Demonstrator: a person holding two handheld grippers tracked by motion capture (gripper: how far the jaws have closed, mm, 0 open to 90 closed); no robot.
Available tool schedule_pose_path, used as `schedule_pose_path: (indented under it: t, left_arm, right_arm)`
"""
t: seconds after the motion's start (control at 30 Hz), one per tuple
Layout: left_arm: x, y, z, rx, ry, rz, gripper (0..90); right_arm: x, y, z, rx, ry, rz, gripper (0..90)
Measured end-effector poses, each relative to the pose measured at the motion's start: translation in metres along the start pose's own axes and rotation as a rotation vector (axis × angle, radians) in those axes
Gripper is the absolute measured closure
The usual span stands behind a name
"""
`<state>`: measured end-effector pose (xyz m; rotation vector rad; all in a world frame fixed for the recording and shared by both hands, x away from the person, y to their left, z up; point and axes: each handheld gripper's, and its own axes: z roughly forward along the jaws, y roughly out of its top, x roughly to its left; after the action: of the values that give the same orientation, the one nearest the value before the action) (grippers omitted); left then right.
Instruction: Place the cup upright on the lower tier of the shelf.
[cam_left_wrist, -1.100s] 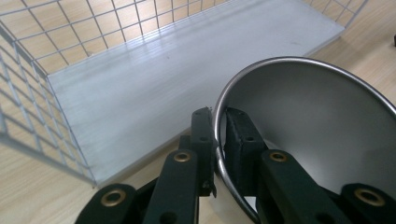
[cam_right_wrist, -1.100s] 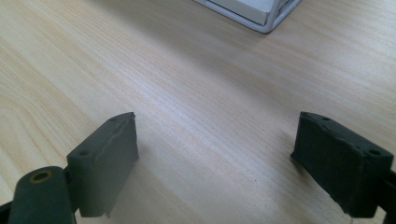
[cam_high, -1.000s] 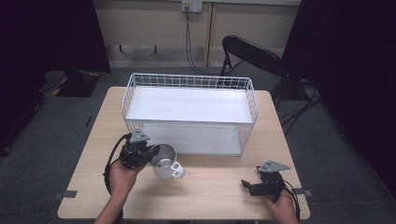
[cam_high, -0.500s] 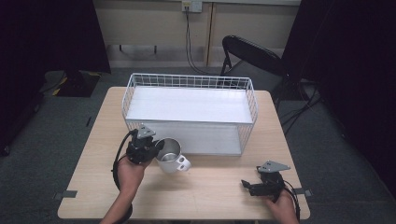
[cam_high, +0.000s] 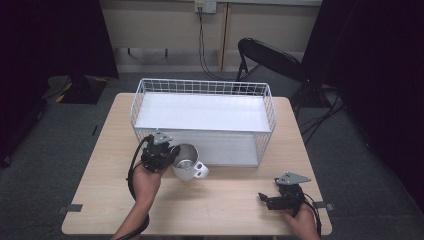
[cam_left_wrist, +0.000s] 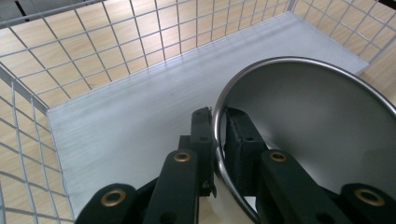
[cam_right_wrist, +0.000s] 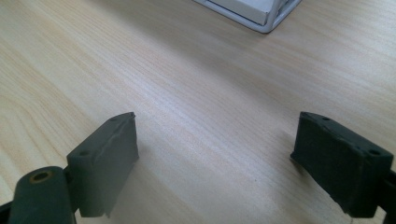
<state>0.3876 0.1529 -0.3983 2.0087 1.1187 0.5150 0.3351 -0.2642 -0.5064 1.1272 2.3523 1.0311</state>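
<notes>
A white mug with a steel lining (cam_high: 187, 162) hangs tilted just in front of the white wire basket (cam_high: 202, 90). My left gripper (cam_high: 170, 155) is shut on the mug's rim (cam_left_wrist: 219, 140), one jaw outside the wall and one inside. The mug's handle (cam_high: 201, 171) points toward the near right. In the left gripper view the basket's white floor (cam_left_wrist: 121, 107) lies right below the mug. My right gripper (cam_high: 264, 199) rests low over the table near the front right edge, open, with bare wood between its jaws (cam_right_wrist: 215, 154).
The wooden table (cam_high: 100, 150) carries the two-level basket across its far half. A corner of the basket (cam_right_wrist: 261, 14) shows ahead of the right gripper. A black folding chair (cam_high: 265, 55) stands behind the table. Bare wood lies between the two hands.
My left gripper has carried the mug up and forward toward the basket's front. The right gripper has stayed in place.
</notes>
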Motion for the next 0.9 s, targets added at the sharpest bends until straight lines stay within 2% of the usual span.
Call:
schedule_pose_path:
  t: [0.13,0.3,0.57,0.9]
  left_arm:
    - [0.0,0.001,0.001,-0.009,0.004,-0.01,82.2]
    - [-0.001,0.002,0.005,-0.016,0.038,-0.014,82.2]
    - [0.0,0.005,0.01,-0.012,0.059,-0.016,82.3]
    - [0.001,0.007,0.02,-0.002,0.086,-0.047,82.2]
  right_arm:
    - [0.0,0.0,0.0,0.0,0.0,0.0,12.9]
    - [0.0,0.0,0.0,0.0,0.0,0.0,12.9]
    - [0.0,0.0,0.0,0.001,-0.001,0.0,12.9]
    - [0.0,0.0,0.0,0.0,0.001,0.0,12.9]
